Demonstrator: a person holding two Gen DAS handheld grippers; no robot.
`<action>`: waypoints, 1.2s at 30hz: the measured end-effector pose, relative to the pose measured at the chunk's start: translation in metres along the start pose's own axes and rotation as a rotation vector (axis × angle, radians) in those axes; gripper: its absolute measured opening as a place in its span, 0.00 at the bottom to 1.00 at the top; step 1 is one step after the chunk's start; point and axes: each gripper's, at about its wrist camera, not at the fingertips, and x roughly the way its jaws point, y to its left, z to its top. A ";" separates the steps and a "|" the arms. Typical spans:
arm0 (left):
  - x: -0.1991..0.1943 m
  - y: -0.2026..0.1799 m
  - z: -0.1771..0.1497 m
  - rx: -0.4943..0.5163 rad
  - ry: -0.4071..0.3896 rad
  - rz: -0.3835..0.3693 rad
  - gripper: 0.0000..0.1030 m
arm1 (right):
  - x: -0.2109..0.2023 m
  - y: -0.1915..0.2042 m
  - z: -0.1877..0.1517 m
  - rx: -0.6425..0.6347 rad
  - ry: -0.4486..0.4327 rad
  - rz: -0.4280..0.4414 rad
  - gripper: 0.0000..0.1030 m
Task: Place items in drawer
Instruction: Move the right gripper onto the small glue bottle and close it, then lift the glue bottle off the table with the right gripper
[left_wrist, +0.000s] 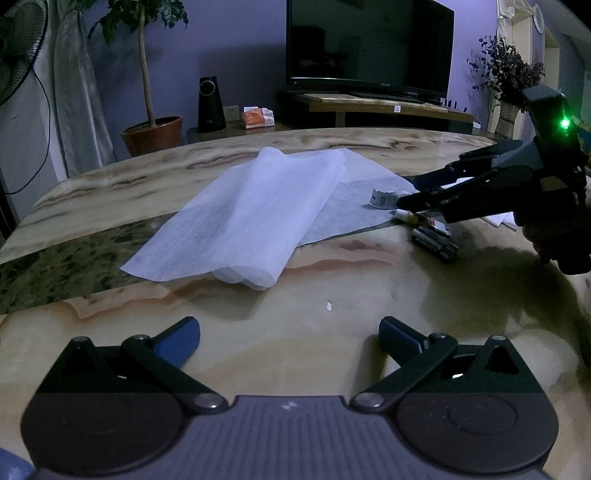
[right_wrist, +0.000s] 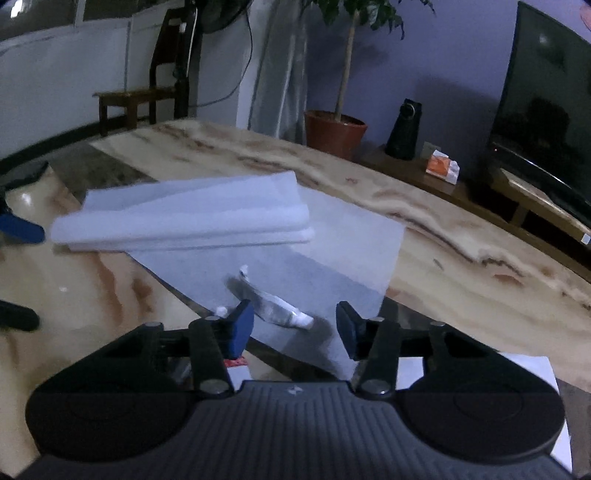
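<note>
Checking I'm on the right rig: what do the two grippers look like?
Left gripper: black linkage arms with silver pivots, blue finger pads, ribbed grey body with two round discs. Right gripper looks the same; from outside it shows a green light.

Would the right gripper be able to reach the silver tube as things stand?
Probably yes: the right gripper is open just short of the silver tube, which lies exposed on the thin sheet, nothing covering it.
</note>
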 end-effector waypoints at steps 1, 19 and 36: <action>0.000 0.000 0.000 0.000 0.000 0.000 1.00 | 0.001 -0.002 0.000 0.006 -0.003 0.000 0.49; 0.000 0.000 0.000 0.000 0.000 0.000 1.00 | -0.007 -0.005 -0.009 0.067 -0.017 0.091 0.09; 0.000 0.000 0.000 0.000 0.000 0.000 1.00 | 0.000 0.000 0.001 0.106 -0.039 0.109 0.33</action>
